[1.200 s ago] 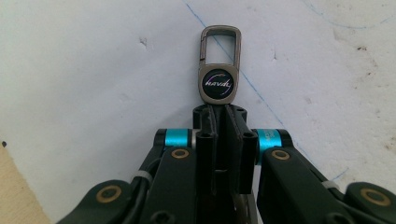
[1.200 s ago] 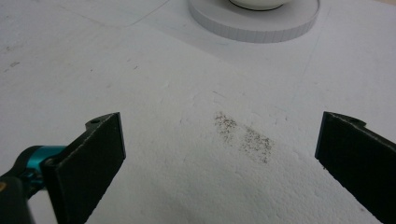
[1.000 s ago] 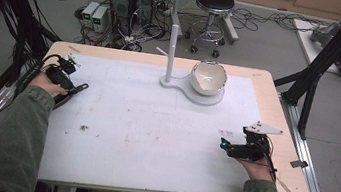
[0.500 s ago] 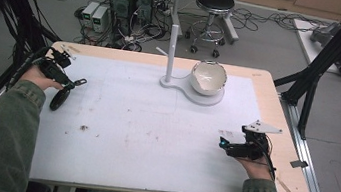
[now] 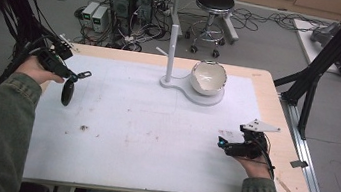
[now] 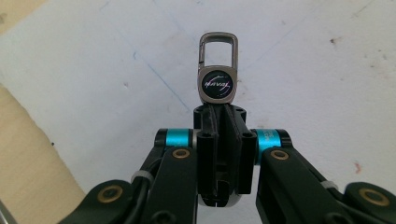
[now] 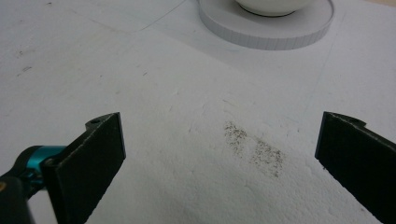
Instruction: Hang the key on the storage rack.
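My left gripper (image 5: 71, 76) is raised above the left edge of the white mat (image 5: 142, 137), shut on a key fob. In the high view its black oval body (image 5: 67, 93) dangles below the jaws. In the left gripper view my left gripper (image 6: 218, 111) pinches the strap, and the metal clasp (image 6: 218, 70) with a dark logo plate sticks out past the tips. My right gripper (image 5: 223, 144) rests on the mat at the right. In the right gripper view my right gripper (image 7: 219, 154) stands wide open over bare mat with nothing between its fingers.
A white stand with an upright post (image 5: 172, 51) and a round base (image 5: 194, 95) holds a white bowl (image 5: 208, 76) at the table's far middle. A dark smudge (image 7: 254, 149) marks the mat. Wooden table border (image 5: 276, 121) runs along the right.
My left hand has risen and drifted toward the left edge, lifting the key fob off the mat so that it hangs free. The right hand has stayed put.
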`<state>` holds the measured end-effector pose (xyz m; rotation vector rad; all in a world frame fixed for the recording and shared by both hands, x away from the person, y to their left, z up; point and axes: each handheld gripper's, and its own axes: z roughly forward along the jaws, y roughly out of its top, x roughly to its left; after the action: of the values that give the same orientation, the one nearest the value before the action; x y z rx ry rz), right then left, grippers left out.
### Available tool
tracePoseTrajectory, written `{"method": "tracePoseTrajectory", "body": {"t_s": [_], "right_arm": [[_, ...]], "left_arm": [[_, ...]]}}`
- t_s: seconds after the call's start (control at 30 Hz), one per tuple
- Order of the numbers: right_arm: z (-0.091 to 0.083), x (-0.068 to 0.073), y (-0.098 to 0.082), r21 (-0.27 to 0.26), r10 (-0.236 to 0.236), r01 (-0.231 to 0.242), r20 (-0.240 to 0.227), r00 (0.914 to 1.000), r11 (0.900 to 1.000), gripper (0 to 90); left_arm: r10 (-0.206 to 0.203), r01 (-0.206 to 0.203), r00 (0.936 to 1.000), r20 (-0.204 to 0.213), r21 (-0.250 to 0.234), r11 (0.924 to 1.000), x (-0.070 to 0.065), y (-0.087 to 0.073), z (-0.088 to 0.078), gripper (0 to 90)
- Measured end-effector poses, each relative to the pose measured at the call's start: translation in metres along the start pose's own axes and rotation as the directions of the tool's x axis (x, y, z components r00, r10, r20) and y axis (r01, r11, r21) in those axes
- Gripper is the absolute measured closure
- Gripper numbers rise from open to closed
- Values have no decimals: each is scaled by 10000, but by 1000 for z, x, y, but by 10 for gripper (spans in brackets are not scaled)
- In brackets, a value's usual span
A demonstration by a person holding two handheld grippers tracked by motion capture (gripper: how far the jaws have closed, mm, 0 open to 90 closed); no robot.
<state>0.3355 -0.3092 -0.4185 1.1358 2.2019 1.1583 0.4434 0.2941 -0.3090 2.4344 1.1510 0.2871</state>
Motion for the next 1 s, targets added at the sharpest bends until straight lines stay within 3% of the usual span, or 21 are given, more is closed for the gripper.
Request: {"method": "tracePoseTrajectory", "body": {"t_s": [0.37,0.53,0.8,1.0], "right_arm": [[-3,-6,-3,-93,187,-186,31,9998,9998,5],[-3,-7,-2,-65,232,-232,-72,9997,9997,5],[-3,-8,-1,-132,294,-296,-177,9994,9995,5],[-4,-7,-1,-210,279,-285,-260,9993,9994,5]], "left_arm": [[416,-416,9991,2,-332,9986,-20,16,-36,833],[418,-421,9991,-61,-469,9980,-27,25,-48,833],[1053,-1052,9944,-6,-613,9926,-50,54,-66,832],[1465,-1463,9892,8,-492,9880,-65,73,-65,832]]}}
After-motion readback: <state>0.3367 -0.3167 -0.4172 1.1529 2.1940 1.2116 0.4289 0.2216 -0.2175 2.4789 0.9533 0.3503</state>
